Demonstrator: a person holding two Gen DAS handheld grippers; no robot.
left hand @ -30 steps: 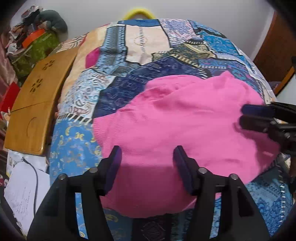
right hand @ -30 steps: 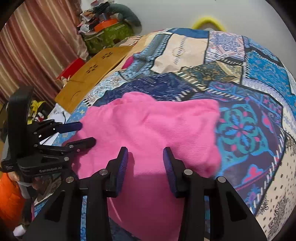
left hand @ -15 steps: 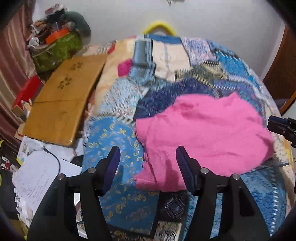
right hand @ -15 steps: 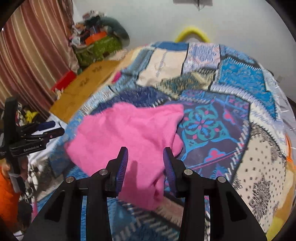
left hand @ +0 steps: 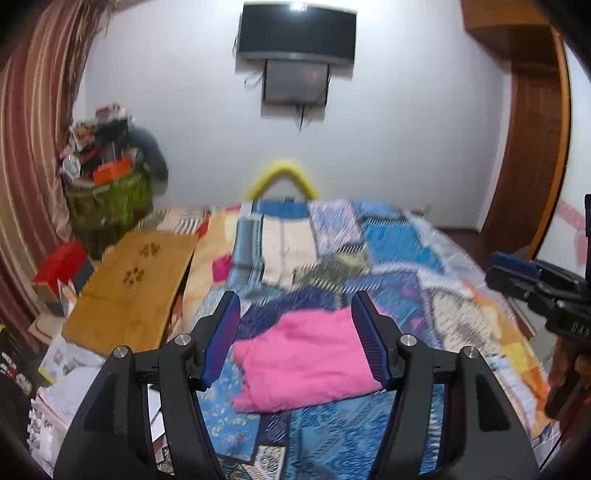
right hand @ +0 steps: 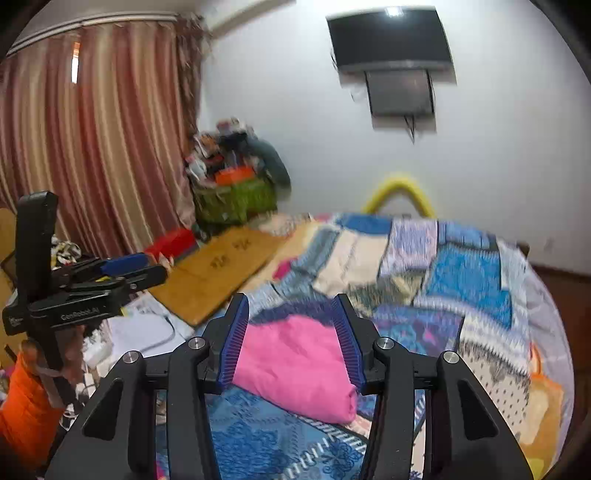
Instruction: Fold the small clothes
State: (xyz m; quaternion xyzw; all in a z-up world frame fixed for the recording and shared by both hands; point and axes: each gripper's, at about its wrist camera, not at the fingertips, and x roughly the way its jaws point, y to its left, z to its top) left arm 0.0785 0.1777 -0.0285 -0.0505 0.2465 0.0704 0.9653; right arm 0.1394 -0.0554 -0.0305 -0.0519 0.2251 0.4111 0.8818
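The patchwork bedspread (left hand: 402, 251) covers the bed and fills the lower half of both wrist views, running from about 6 o'clock up to the white wall. At 12 o'clock on that wall hangs a dark television (left hand: 297, 31), and a striped curtain (right hand: 92, 140) takes the 10 o'clock side of the right wrist view. A wooden board (left hand: 129, 291) lies at the bed's 9 o'clock edge, with a green basket (left hand: 109, 201) heaped with clutter beyond it near 10 o'clock. The pink garment (left hand: 306, 362), folded into a compact bundle, rests on the spread near its front edge, at about 6 o'clock in each view and touching neither tool. The left gripper (left hand: 295, 339) hangs above it with its jaws spread and nothing between them. The right gripper (right hand: 291, 343) is likewise raised and empty; its jaws have just been opening and now stand apart. Each gripper shows at the other view's edge, at 3 and at 9 o'clock.
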